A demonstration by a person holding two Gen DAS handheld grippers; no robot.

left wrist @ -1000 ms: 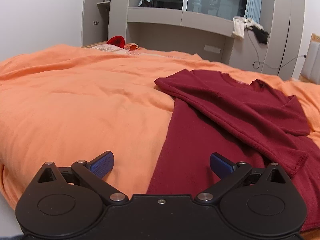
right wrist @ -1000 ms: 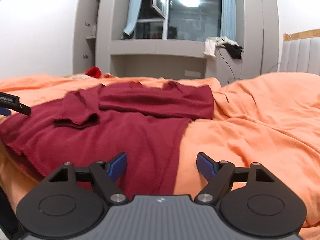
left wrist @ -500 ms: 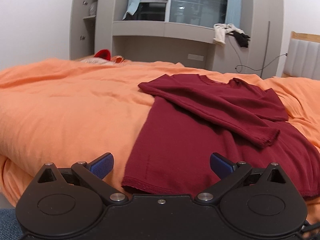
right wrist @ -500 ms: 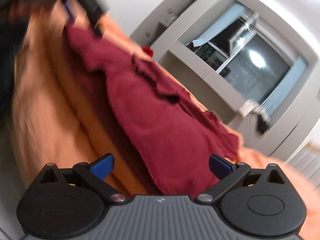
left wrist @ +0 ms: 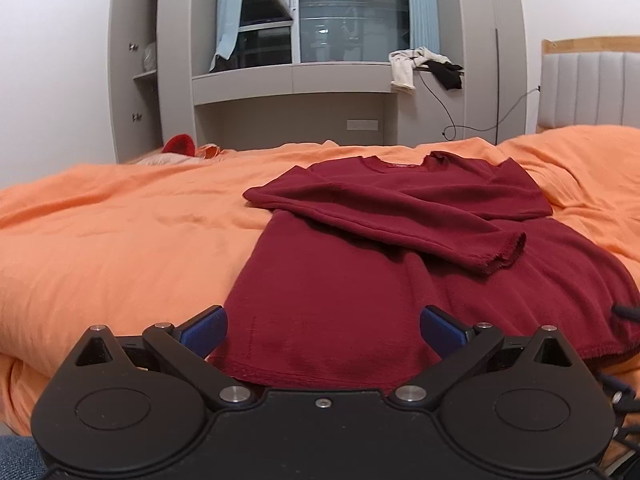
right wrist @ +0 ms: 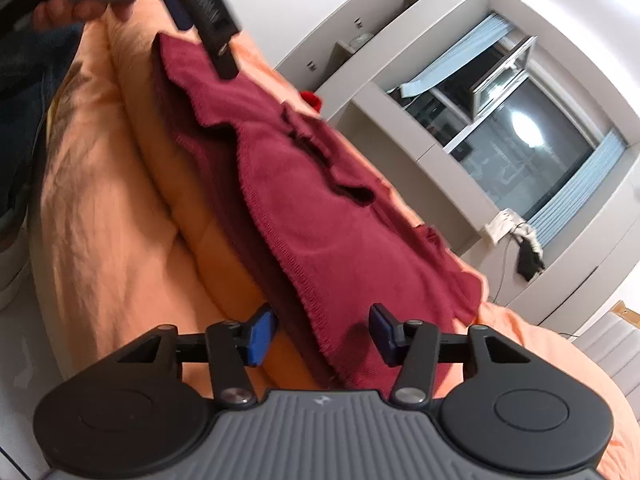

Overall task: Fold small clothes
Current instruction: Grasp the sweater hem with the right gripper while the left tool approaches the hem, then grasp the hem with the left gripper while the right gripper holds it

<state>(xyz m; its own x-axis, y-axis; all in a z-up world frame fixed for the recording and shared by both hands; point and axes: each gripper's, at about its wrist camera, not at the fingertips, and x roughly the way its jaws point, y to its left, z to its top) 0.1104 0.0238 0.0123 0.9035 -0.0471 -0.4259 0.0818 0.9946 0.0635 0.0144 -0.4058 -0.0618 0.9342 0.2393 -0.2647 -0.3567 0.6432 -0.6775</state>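
A dark red long-sleeved shirt (left wrist: 360,280) lies flat on the orange bedcover (left wrist: 120,240), with one sleeve (left wrist: 440,232) folded across its chest. My left gripper (left wrist: 323,330) is open at the near hem, and the hem's left corner lies between its blue pads without touching them. In the right wrist view the shirt (right wrist: 320,200) runs diagonally. My right gripper (right wrist: 320,336) is rolled on its side with its jaws closing. The hem's other corner sits between its pads, with a gap on both sides. The left gripper (right wrist: 200,20) shows at the top of that view.
A grey cabinet and window unit (left wrist: 300,80) stands beyond the bed, with clothes (left wrist: 424,64) draped on its ledge. A padded headboard (left wrist: 592,84) is at the right. A red item (left wrist: 180,144) lies at the far side. A hand (right wrist: 60,12) and a jeans leg (right wrist: 20,80) show at the bed's edge.
The left gripper shifted right, so the hem now lies between its fingers. The right gripper rolled onto its side, dropped to the hem's corner and narrowed its jaws.
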